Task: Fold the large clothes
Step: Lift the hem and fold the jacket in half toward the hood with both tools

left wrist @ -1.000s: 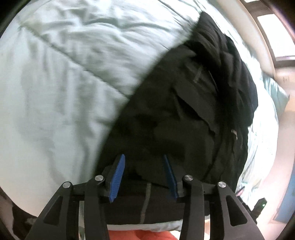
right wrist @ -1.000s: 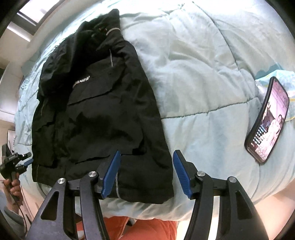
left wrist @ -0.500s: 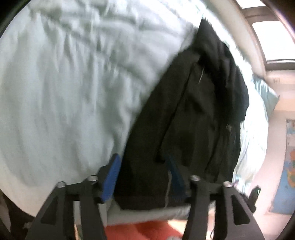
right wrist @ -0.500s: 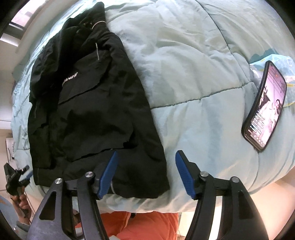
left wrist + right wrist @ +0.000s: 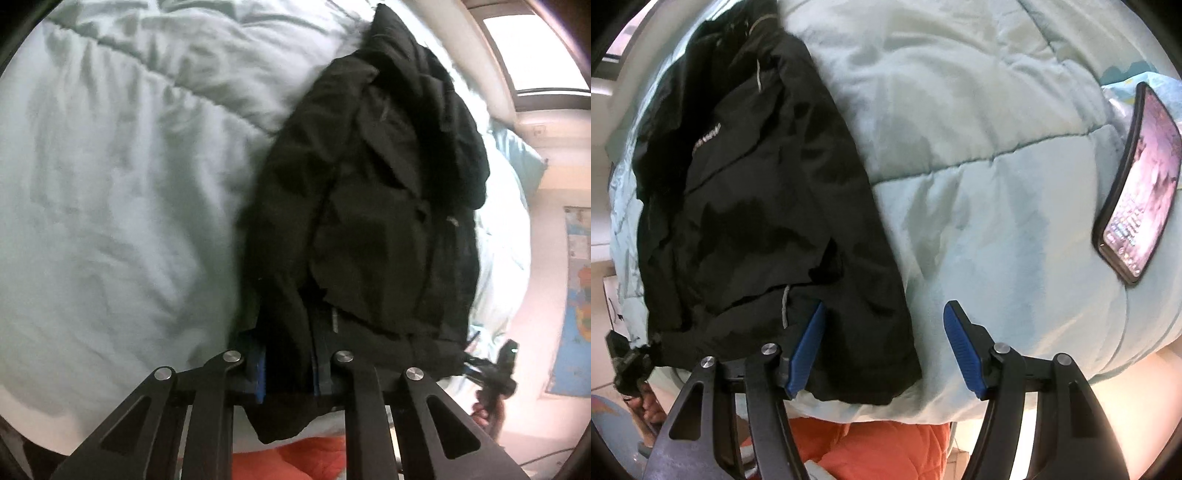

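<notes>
I'm in a bedroom: a bed [image 5: 997, 192] under a pale quilt, window [image 5: 532, 48] at one o'clock, poster [image 5: 578, 295] on the wall.

On my right tool's [image 5: 882, 347] side, a broad stretch of pale quilt [image 5: 979, 155] lies bare between the black jacket [image 5: 750, 177] and a lit phone [image 5: 1137, 181] near the bed's right edge; only the phone obstructs there. On the left view, open quilt spreads left of the jacket, whose bunched hem fills my left tool [image 5: 288, 373].
</notes>
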Tool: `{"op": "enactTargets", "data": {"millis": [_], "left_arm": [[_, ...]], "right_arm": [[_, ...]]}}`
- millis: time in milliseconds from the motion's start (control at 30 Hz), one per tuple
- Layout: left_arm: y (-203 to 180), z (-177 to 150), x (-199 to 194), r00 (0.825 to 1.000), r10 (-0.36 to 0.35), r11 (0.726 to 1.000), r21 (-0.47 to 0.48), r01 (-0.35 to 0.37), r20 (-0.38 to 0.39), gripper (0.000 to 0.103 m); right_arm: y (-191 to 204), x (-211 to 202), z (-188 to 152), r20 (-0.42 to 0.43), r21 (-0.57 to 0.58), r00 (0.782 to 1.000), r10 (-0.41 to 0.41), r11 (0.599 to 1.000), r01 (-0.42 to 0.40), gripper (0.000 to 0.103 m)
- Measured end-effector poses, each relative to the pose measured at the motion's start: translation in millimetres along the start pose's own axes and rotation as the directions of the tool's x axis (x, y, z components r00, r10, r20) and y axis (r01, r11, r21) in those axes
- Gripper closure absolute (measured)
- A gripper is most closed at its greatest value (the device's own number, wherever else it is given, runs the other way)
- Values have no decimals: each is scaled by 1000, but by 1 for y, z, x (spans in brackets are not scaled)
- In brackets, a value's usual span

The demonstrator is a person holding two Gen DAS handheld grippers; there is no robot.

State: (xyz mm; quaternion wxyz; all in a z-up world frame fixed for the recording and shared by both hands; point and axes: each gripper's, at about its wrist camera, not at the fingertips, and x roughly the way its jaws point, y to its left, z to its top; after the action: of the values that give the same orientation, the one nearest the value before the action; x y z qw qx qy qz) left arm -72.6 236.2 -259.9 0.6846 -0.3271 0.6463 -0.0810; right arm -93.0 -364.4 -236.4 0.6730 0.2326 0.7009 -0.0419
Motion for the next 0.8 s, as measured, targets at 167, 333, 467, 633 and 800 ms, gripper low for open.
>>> {"op": "enactTargets", "data": {"millis": [167, 333, 467, 633, 800], "left_arm": [[-7, 3, 7, 997, -68, 998, -8, 68, -27, 75], [-3, 5, 21, 988, -145, 988, -56, 143, -44, 44], [-6, 3, 35, 992, -105, 993, -57, 101, -64, 55], [-25, 9, 9, 989, -151, 989, -6, 151, -10, 92], [-76, 29, -36, 962, -258, 964, 88, 251, 89, 92]], "right_arm": [[25, -15, -4, 15, -103, 998, 68, 992, -66, 67], [20, -4, 5, -49, -53, 985, 165, 984, -167, 64], [12, 26, 9, -116, -3, 977, 179, 984, -180, 57], [20, -7, 8, -57, -60, 975, 213, 974, -216, 88], [32, -70, 27, 41, -88, 945, 325, 943, -320, 89]]}}
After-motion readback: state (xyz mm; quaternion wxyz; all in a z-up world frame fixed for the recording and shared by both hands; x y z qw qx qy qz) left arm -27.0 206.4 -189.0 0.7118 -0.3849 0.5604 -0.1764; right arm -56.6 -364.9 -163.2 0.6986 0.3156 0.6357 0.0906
